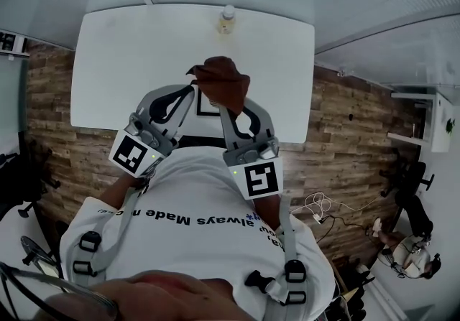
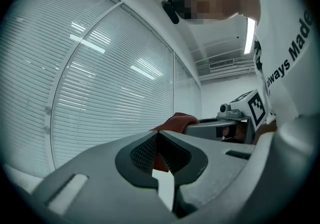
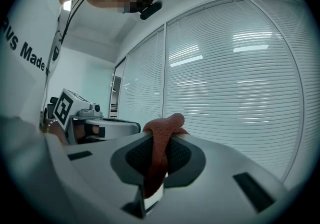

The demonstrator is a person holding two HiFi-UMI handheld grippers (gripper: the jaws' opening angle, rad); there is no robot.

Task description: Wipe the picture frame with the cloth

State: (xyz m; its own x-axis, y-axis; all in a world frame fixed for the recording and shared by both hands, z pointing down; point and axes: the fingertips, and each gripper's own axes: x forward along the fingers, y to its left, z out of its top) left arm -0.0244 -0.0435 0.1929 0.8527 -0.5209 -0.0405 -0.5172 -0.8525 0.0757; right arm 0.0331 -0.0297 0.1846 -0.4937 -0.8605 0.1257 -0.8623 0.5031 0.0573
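While fingers of the right gripper pinch the cloth at centre above the tabletop, those of the left gripper meet, seemingly on nothing.

- The picture frame shows only as a small corner piece between the two grippers; the cloth and the gripper bodies hide the rest.
- The lower end of the cloth disappears between the jaws of the right gripper.
- The jaws of the left gripper stand together, but a reddish bit shows between them; pinched or only behind, I cannot tell.
- The bottle on the bench is too small to read its label.
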